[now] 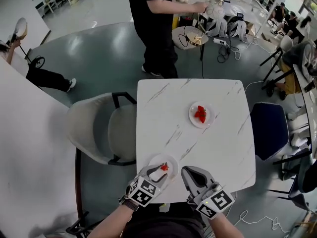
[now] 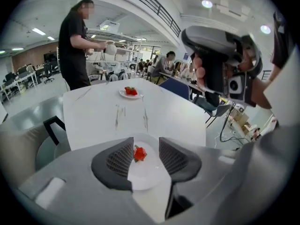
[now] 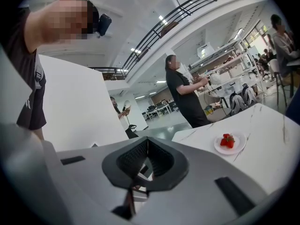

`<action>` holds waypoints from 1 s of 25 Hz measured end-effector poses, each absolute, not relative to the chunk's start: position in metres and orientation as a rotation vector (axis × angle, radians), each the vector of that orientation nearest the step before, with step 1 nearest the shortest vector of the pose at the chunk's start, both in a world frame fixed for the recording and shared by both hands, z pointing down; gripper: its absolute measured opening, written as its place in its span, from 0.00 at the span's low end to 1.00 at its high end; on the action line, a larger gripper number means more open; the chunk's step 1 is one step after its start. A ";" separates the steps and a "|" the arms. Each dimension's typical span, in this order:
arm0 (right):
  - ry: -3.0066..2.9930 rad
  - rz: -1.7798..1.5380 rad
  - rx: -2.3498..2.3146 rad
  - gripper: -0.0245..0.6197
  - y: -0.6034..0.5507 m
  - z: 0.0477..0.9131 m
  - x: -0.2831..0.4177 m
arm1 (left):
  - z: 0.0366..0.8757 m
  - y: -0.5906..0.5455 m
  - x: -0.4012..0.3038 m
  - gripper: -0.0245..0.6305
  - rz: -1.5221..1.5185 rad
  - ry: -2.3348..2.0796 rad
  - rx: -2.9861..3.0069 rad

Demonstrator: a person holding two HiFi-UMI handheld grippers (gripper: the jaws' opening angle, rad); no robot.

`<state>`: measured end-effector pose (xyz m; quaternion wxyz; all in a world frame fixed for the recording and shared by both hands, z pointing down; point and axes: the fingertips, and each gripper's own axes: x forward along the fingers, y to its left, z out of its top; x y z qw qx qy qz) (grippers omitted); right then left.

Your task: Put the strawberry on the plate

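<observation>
Near the front edge of the white marble table [image 1: 218, 148] lies a small white plate [image 1: 171, 160] with one red strawberry [image 1: 164, 167] on it. My left gripper [image 1: 159, 171] hovers over this plate, open. In the left gripper view the strawberry [image 2: 139, 153] sits on the plate [image 2: 147, 175] between the two spread jaws of the gripper [image 2: 146, 142], close to the left one. My right gripper [image 1: 187, 171] is beside it, shut and empty, its jaws meeting [image 3: 147, 142]. A second plate [image 1: 193, 119] farther back holds more strawberries [image 1: 200, 114].
A person in black [image 1: 158, 29] stands beyond the table's far edge. A grey armchair [image 1: 99, 128] is at the table's left and a dark blue chair [image 1: 270, 128] at its right. A white partition [image 1: 29, 148] runs along the left.
</observation>
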<state>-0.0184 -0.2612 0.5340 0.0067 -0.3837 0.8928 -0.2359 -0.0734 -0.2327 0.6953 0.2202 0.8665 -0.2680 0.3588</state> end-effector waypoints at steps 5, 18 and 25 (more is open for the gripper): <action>2.822 -0.697 -1.169 0.04 -0.259 0.494 -0.031 | 0.609 -0.232 -0.079 0.25 0.758 -0.793 2.443; 2.901 -0.550 -1.096 0.04 -0.243 0.419 -0.069 | 0.431 -0.238 -0.097 0.08 0.186 -1.017 2.618; 2.922 -0.418 -1.054 0.04 -0.231 0.378 -0.078 | 0.375 -0.227 -0.101 0.05 0.038 -1.118 2.659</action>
